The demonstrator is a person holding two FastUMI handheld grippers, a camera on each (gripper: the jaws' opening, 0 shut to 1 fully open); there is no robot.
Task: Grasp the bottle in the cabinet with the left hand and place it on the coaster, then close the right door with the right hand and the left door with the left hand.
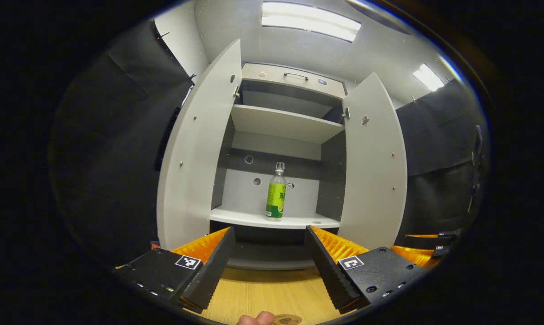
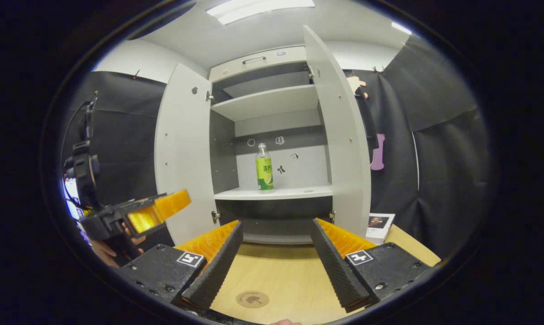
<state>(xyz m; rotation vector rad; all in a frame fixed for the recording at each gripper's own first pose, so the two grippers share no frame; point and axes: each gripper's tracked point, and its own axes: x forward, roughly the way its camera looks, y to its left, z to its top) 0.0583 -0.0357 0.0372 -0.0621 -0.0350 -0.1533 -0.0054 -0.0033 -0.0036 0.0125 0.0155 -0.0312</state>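
Observation:
A green-labelled bottle [image 1: 275,192] [image 2: 264,168] stands upright on the lower shelf [image 1: 254,220] of a grey cabinet. Both of its doors are swung wide: the left door [image 1: 195,149] [image 2: 182,153] and the right door [image 1: 373,167] [image 2: 344,135]. My left gripper [image 1: 269,230] is open, well short of the cabinet and pointed at the bottle, with nothing between its fingers. My right gripper [image 2: 276,222] is open too, over the wooden table. A round brown coaster [image 2: 252,299] [image 1: 288,319] lies on the table in front of the cabinet. The left gripper [image 2: 159,210] also shows at the left of the right gripper view, held by a hand.
The wooden table [image 2: 290,275] runs up to the cabinet's base. A white booklet [image 2: 380,224] lies at the table's right corner beside the right door. Upper shelves [image 1: 283,124] are bare. A fingertip [image 1: 256,319] shows at the bottom edge.

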